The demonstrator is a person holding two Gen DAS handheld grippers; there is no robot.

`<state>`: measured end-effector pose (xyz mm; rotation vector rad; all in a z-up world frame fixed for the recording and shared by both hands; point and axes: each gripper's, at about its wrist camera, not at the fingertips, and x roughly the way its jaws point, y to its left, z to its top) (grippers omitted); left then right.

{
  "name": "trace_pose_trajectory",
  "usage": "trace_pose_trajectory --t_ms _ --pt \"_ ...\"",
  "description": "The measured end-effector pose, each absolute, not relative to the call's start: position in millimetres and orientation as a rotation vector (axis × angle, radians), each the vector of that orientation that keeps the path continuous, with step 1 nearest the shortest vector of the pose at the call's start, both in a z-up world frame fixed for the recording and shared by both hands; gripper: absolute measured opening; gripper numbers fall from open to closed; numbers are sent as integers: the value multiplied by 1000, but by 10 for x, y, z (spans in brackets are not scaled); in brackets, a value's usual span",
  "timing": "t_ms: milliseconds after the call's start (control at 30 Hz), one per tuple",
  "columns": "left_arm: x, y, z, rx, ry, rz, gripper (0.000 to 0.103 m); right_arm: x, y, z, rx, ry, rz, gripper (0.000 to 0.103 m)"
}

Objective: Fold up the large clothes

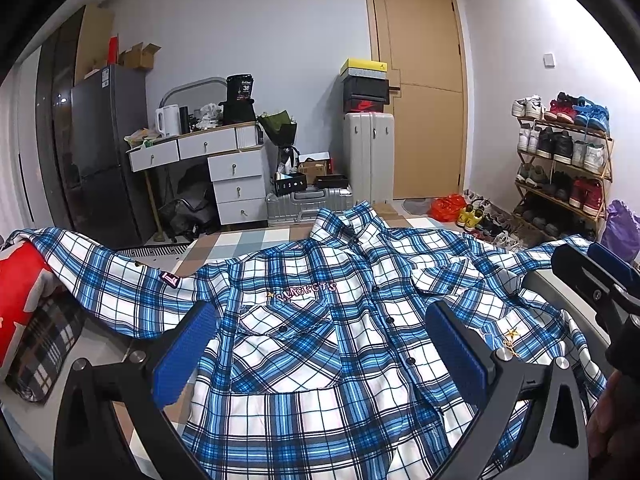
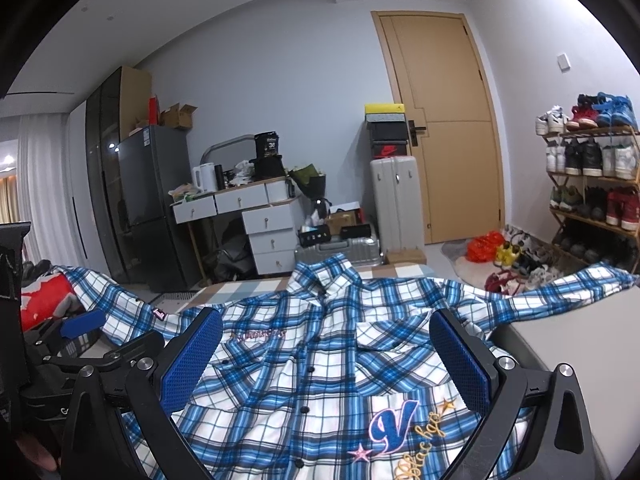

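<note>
While both grippers are being held above the bed, a blue-and-white plaid shirt is lying spread front-up across it, buttoned down the middle, collar pointing toward the far edge of the bed. One sleeve is being draped over a red cushion at the bed's left edge; the other sleeve is trailing off toward the right edge, near the shoe rack. The left gripper is being held with its blue-padded fingers spread wide, nothing pinched between them, the shirt's chest seen through the gap. The right gripper is likewise being held apart, pads empty, over the shirt's lower front where an embroidered letter patch is showing. Whether either gripper is touching the cloth cannot be told. Beyond the far edge, a closed wooden door, a grey suitcase and a cluttered desk are being seen.
</note>
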<state>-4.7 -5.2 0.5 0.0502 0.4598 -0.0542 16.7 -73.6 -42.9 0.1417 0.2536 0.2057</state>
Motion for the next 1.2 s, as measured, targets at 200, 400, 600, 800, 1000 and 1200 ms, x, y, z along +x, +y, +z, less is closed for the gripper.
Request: trace_pose_trajectory --t_ms 200,400,600,800,1000,1200 --pt "-50 -45 -2 50 459 -53 102 165 -730 -429 142 253 205 103" --pt "-52 -42 3 55 459 -62 102 163 -726 -427 143 256 208 103" --pt "-36 -37 -1 52 463 -59 102 166 -724 -421 140 262 213 103" --pt "-37 -33 -2 53 463 -57 102 171 -717 -417 143 264 213 103" --pt "-43 -39 -7 54 463 -58 102 168 -719 -429 150 264 213 103" --pt "-42 -46 -11 56 464 -56 102 173 -729 -434 153 267 216 103"
